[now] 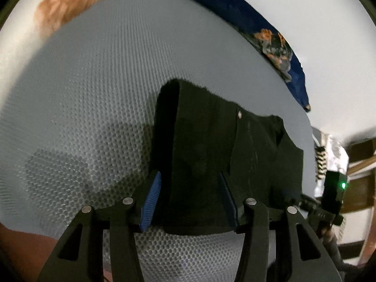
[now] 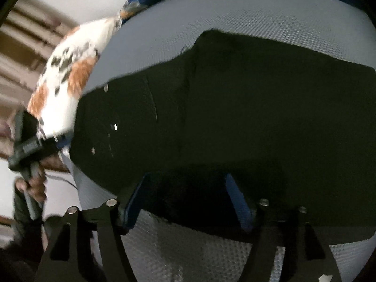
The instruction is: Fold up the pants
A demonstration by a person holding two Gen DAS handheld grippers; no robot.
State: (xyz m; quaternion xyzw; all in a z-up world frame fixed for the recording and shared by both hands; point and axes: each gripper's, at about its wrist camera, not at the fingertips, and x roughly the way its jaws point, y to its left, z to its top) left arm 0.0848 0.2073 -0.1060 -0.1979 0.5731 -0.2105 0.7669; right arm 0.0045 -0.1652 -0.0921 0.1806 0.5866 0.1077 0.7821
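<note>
I am working both tongs along the near edge of the black pants (image 1: 225, 155), which are lying on the grey honeycomb mattress (image 1: 89, 108) with the waist button (image 1: 239, 114) showing toward the far side. The left gripper (image 1: 190, 199) is standing wide open, its blue pads (image 1: 151, 202) spread to either side of the cloth's near-left corner, and I am judging that it is gripping nothing, the fabric only lying between the fingers. The right gripper (image 2: 188, 197) is also spread wide over the dark near hem, its pads (image 2: 134, 199) apart; the cloth there is so dark that I cannot tell whether any fold is lying between them, but they are not pinching it. In the right view the pants (image 2: 235, 117) are covering most of the mattress (image 2: 164, 246), with a patterned white-and-orange pillow (image 2: 70, 70) beyond the left edge and a blue blanket (image 1: 235, 7) along the far side. To do this step well, I am thinking I should be sliding the lower finger of each tong under the whole layered edge, not just the top layer, and be closing both at matching spots so the hem lifts level. I would be keeping the two grips well apart to hold the cloth taut, then be carrying the edge over toward the waistband without dragging the bottom layer, since thick fabric like this may bunch if pulled unevenly
</note>
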